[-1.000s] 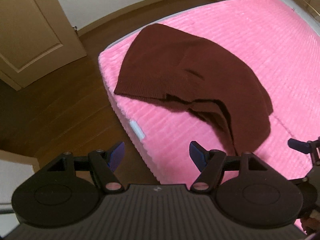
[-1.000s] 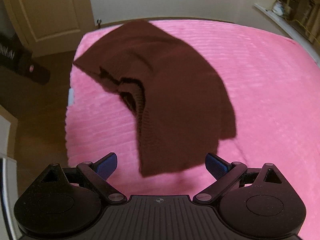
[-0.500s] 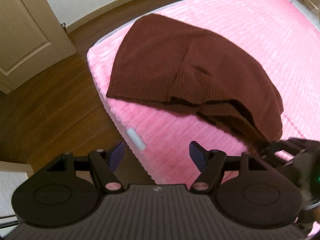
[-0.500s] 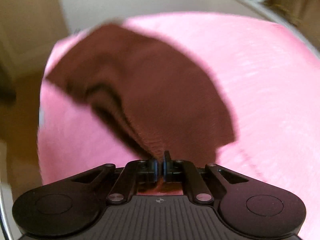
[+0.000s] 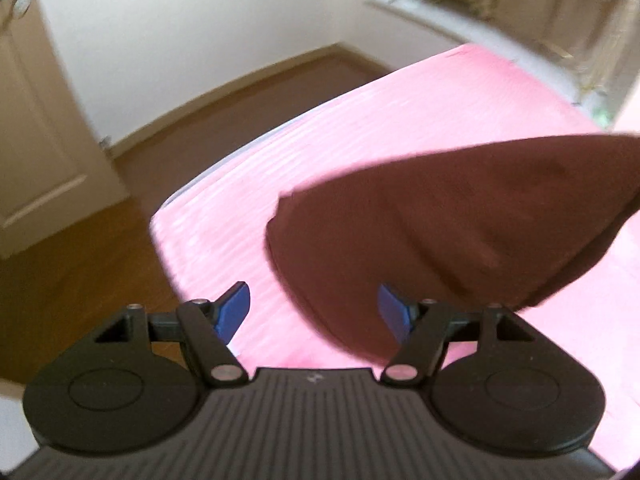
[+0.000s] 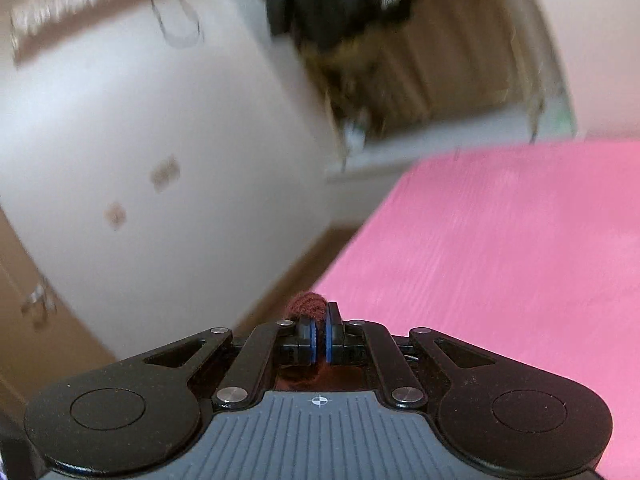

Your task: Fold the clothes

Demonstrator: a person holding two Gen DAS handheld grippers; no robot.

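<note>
Right tongs pinch maroon knit, mostly hidden, blurred.

Garment hangs above the bed, right of the left tongs. Its edge sits between the right tongs. Floor lies left of bed.

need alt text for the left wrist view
A dark brown knitted garment hangs lifted above a pink ribbed bed cover, just ahead of the open left tool with blue-padded fingers. Wooden floor and white wall lie behind.
</note>
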